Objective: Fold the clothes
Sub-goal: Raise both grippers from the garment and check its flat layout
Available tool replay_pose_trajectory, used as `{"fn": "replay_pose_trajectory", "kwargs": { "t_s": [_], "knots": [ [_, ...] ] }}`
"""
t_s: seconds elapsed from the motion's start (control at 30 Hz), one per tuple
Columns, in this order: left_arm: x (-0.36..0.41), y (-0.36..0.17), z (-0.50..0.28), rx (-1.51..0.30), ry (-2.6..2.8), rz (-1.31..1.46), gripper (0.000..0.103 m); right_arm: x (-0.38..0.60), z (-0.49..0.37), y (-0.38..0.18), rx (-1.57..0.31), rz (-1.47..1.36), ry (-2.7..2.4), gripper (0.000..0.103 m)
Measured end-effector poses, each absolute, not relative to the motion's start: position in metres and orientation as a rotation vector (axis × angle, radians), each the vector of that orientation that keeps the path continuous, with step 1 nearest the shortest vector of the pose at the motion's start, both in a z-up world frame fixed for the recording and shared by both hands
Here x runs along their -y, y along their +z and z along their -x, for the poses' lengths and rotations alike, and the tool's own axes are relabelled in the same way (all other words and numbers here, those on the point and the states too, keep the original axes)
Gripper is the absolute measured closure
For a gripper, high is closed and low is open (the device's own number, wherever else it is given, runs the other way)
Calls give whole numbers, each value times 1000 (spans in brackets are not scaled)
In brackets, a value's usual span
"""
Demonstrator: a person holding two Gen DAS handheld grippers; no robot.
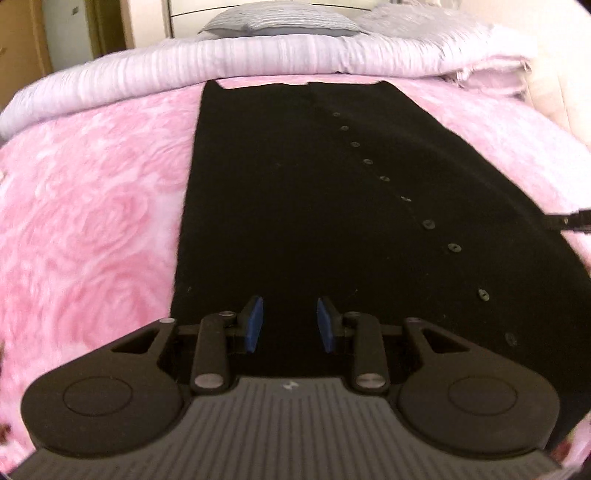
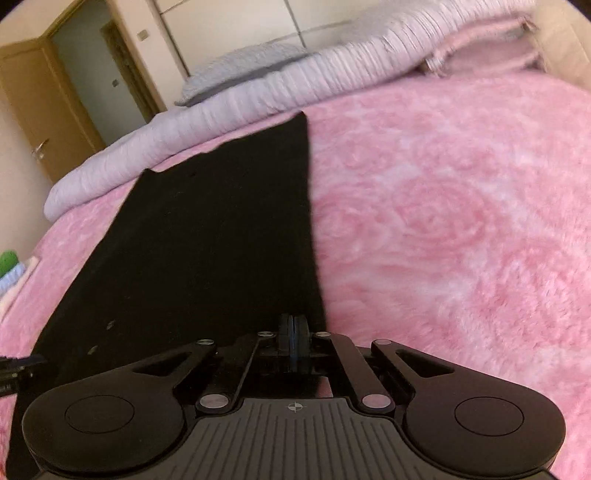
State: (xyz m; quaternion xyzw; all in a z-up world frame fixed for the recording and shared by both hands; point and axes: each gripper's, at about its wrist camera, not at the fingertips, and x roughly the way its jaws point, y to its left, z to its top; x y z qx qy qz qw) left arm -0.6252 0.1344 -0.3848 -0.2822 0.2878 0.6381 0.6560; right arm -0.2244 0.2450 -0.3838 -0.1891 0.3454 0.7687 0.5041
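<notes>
A black buttoned garment (image 1: 295, 192) lies flat on the pink bed cover, with a row of several small buttons (image 1: 428, 223) running down its right half. My left gripper (image 1: 290, 325) is open, blue pads apart, over the garment's near edge close to its left side. My right gripper (image 2: 293, 325) is shut at the right edge of the garment (image 2: 207, 236), its fingers pressed together on the cloth's border. The right gripper's tip (image 1: 569, 221) shows at the garment's right edge in the left wrist view. The left gripper's tip (image 2: 18, 369) shows at the far left of the right wrist view.
The pink rose-patterned blanket (image 2: 443, 221) covers the bed. A rolled pale lilac quilt (image 1: 229, 62) and a grey pillow (image 1: 280, 22) lie along the far side. A wooden door (image 2: 40, 122) stands open at left. Small green and white items (image 2: 9, 266) sit at the bed's left edge.
</notes>
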Motion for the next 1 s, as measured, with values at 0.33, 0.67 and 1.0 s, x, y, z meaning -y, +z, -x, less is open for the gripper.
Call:
{"fn": "replay_pose_trajectory", "kwargs": {
  "t_s": [0.33,0.67,1.0],
  "knots": [
    [-55,-355,614,-660,1489,680,76,-131,217,-366,-901,471,1671,102],
    [38,-314,596,-667,1546,673,75,1,254,-313,-862,492,1759,59],
    [82,-285,589,-649,1565,596,74,32,270,-293,-815,507,1785,58]
  ]
}}
